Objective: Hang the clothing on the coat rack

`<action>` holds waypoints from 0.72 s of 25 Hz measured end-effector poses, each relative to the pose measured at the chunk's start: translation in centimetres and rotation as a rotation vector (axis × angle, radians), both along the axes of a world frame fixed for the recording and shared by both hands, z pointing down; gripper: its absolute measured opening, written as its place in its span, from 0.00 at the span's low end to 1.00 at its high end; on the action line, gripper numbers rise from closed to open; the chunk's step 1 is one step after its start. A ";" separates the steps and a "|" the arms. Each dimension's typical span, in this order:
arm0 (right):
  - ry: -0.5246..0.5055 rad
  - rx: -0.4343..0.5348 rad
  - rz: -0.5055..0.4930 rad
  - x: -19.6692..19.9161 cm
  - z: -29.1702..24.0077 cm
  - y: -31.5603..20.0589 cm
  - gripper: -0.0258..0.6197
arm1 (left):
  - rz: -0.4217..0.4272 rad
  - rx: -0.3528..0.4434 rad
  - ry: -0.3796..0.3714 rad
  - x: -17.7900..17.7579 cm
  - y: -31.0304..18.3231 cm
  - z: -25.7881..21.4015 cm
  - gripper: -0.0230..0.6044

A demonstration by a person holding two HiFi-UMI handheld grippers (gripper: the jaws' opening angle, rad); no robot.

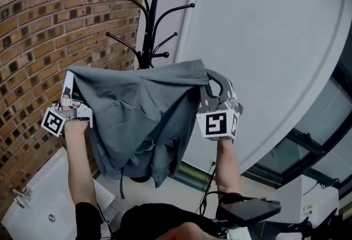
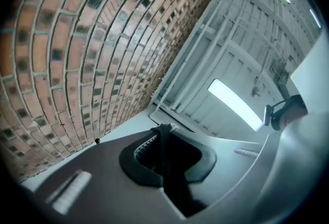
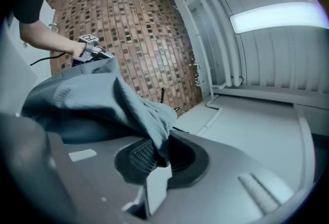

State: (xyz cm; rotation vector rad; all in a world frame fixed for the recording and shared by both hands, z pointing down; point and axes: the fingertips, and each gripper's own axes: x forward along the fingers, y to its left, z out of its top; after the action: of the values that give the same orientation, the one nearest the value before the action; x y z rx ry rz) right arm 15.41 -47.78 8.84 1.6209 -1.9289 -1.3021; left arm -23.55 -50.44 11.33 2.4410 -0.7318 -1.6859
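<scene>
We hold the grey shirt (image 1: 143, 112) spread high, just in front of the coat rack (image 1: 149, 24) by the far wall. The left gripper (image 1: 69, 86) and right gripper (image 1: 212, 80) each pinch a top corner. Next, we judge, lift the top edge over a hook with firm grips, then lower it.

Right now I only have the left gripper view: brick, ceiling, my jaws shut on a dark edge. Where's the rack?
Observer: In the head view the rack stands right behind the garment, by the brick wall.
Operator: Does the right gripper have it too?
Observer: Yes, the right gripper is shut on a bunched grey edge.
Operator: On a hook yet?
Observer: No. It hangs stretched between the left gripper and the right, its top edge below the visible hooks.
</scene>
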 end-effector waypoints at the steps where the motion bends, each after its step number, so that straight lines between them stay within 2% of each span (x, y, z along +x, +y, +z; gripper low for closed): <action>1: -0.025 -0.004 0.018 -0.3 -1.9 -3.0 0.06 | -0.016 -0.033 -0.004 -0.3 -2.5 -0.1 0.07; 3: 0.009 -0.084 0.052 -1.1 -3.5 -10.9 0.06 | -0.029 -0.153 -0.008 0.0 -7.8 2.1 0.07; 4: 0.069 -0.168 0.058 -1.7 -2.3 -14.8 0.06 | 0.000 -0.253 0.010 1.0 -10.3 5.0 0.07; 6: 0.154 -0.362 0.017 -2.8 4.3 -19.5 0.06 | 0.108 -0.466 0.028 4.8 -13.0 13.5 0.07; 7: 0.143 -0.431 -0.046 -3.5 8.0 -19.7 0.06 | 0.146 -0.531 -0.015 7.0 -13.1 18.0 0.07; 8: 0.101 -0.471 -0.135 -4.5 10.8 -19.1 0.06 | 0.177 -0.551 -0.075 9.2 -12.8 21.5 0.07; 9: 0.048 -0.484 -0.227 -5.7 12.4 -18.1 0.06 | 0.224 -0.534 -0.122 11.6 -12.5 23.7 0.07; 11: -0.029 -0.454 -0.339 -7.2 13.0 -16.5 0.06 | 0.342 -0.481 -0.163 16.4 -11.9 26.1 0.07; 14: -0.062 -0.402 -0.367 -7.3 12.8 -15.3 0.06 | 0.465 -0.449 -0.215 21.6 -11.2 29.5 0.07; 16: -0.066 -0.373 -0.367 -6.9 12.6 -14.8 0.07 | 0.483 -0.422 -0.228 23.2 -11.0 31.1 0.13; 18: -0.073 -0.351 -0.364 -6.3 12.7 -14.3 0.11 | 0.476 -0.378 -0.199 23.0 -10.5 32.0 0.18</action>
State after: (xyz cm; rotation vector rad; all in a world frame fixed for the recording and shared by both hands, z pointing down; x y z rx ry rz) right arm 9.07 -62.10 21.59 1.2012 -2.4174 -0.9521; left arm -0.53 -60.93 43.37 2.2877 -0.3910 -1.0394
